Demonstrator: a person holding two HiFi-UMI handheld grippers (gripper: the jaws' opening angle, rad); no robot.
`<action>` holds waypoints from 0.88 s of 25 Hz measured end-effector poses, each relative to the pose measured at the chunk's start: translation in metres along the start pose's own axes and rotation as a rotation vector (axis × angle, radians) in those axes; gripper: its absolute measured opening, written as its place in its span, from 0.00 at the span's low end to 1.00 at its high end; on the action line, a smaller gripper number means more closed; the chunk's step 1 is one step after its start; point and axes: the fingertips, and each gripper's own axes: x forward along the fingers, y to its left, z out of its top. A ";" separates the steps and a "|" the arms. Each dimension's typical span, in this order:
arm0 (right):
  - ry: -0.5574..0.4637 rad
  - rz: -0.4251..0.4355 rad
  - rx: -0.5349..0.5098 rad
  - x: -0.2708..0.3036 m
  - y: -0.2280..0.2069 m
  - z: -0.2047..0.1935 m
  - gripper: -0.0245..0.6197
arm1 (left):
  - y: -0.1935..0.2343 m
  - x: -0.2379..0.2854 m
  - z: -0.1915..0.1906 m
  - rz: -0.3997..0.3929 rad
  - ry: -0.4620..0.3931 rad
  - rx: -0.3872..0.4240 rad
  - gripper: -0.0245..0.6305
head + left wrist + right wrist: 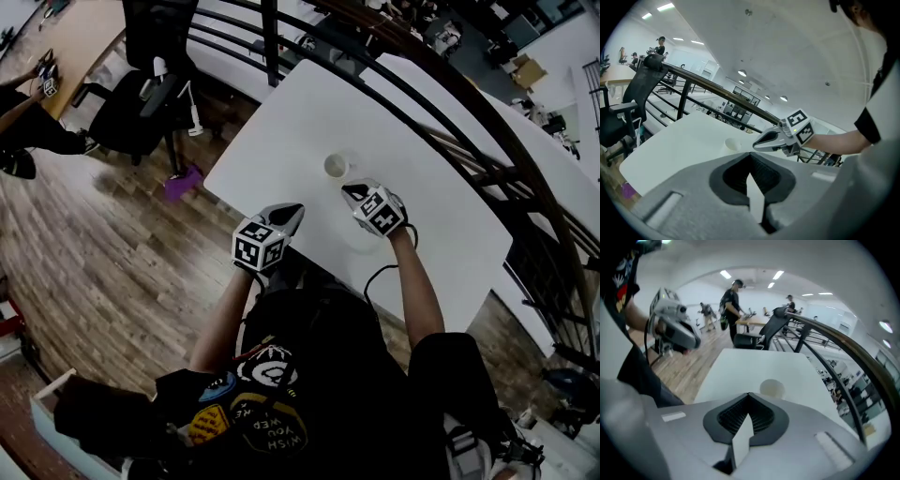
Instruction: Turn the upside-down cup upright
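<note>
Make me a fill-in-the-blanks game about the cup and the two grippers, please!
The cup stands on a table whose colour is ___.
The cup's open mouth faces ___.
The left gripper and the right gripper both have their jaws ___, with nothing between them.
Missing words: white; up; shut.

A white rectangular bench stood on a brown wood-plank floor beside a dark curved metal railing. A black office chair sat near a light wooden desk, and recessed oval ceiling lights lit the white open-plan room.
</note>
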 end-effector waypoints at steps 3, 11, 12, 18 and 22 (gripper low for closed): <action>-0.286 -0.018 0.348 -0.044 0.022 0.004 0.04 | -0.023 0.003 0.001 -0.067 -0.019 0.022 0.04; -0.619 0.149 0.708 -0.123 0.119 -0.007 0.04 | -0.104 0.009 0.007 -0.095 -0.070 0.153 0.04; -0.612 0.117 0.694 -0.130 0.125 -0.016 0.04 | -0.118 0.009 0.005 -0.087 -0.078 0.179 0.04; -0.709 -0.027 0.642 -0.202 0.144 -0.064 0.04 | -0.183 0.001 -0.046 0.054 -0.080 0.179 0.04; -0.762 -0.029 0.591 -0.250 0.174 -0.090 0.04 | -0.243 -0.019 -0.080 0.164 -0.159 0.127 0.04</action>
